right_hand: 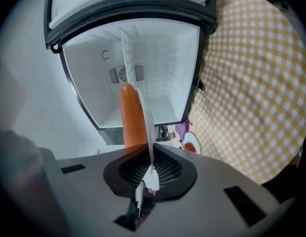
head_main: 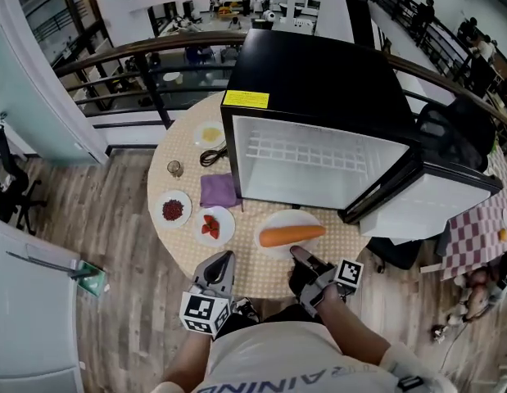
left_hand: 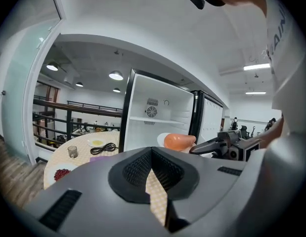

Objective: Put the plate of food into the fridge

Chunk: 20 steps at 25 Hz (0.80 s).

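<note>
The right claw [head_main: 296,254] is closed on the near rim of the white plate [head_main: 290,218]; in the right gripper view the rim goes in between the two pads, which press it from both sides with almost no gap. The plate reaches forward from this claw, and a long orange carrot [head_main: 292,235] lies across it, just ahead of the jaw tips. Whether the plate touches the table [head_main: 261,270] under it or hangs a little above, I cannot tell.

Straight ahead of the right claw, beyond the plate, stands the black fridge [head_main: 319,80]; its white inside is open toward the claw, and its door [head_main: 433,201] is swung out ahead and to the right. The plate is in front of the opening and not inside it.

The left claw [head_main: 228,257] is beside the right one, on its left, near the table's edge and apart from the plate; its jaws are together at the tips and hold nothing, with only the yellow checked cloth seen under them. Ahead of this claw lies a small plate of red fruit pieces [head_main: 213,225]; farther ahead is a purple cloth [head_main: 219,190], and to the left of that a dish of red beans [head_main: 172,210]; beyond them are a small glass [head_main: 175,169] and a black cable [head_main: 213,155].
</note>
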Motion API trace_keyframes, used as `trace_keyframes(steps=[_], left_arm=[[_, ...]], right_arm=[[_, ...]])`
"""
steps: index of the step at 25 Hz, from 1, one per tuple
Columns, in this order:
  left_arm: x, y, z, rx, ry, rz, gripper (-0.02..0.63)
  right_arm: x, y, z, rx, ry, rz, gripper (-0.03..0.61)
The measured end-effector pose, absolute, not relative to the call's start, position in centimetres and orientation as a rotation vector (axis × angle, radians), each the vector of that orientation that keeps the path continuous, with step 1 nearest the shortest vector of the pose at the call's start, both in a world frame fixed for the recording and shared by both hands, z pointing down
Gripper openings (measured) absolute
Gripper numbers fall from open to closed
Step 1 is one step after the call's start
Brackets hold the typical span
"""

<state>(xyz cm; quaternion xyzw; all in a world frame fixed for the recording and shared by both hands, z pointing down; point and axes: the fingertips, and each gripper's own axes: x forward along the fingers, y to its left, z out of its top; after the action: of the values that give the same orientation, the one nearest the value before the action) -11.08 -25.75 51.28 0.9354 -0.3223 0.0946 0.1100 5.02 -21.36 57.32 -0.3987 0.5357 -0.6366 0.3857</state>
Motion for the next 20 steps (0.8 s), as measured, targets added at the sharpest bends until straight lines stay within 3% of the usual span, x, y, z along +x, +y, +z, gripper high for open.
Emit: trace_keyframes(steps=[20], left_arm=[[-7.0, -29.1, 51.4, 2.817, -0.757, 0.294, 0.008]], right_arm=[[9.1, -22.2, 58.9, -1.143, 1.179, -1.55, 0.035]])
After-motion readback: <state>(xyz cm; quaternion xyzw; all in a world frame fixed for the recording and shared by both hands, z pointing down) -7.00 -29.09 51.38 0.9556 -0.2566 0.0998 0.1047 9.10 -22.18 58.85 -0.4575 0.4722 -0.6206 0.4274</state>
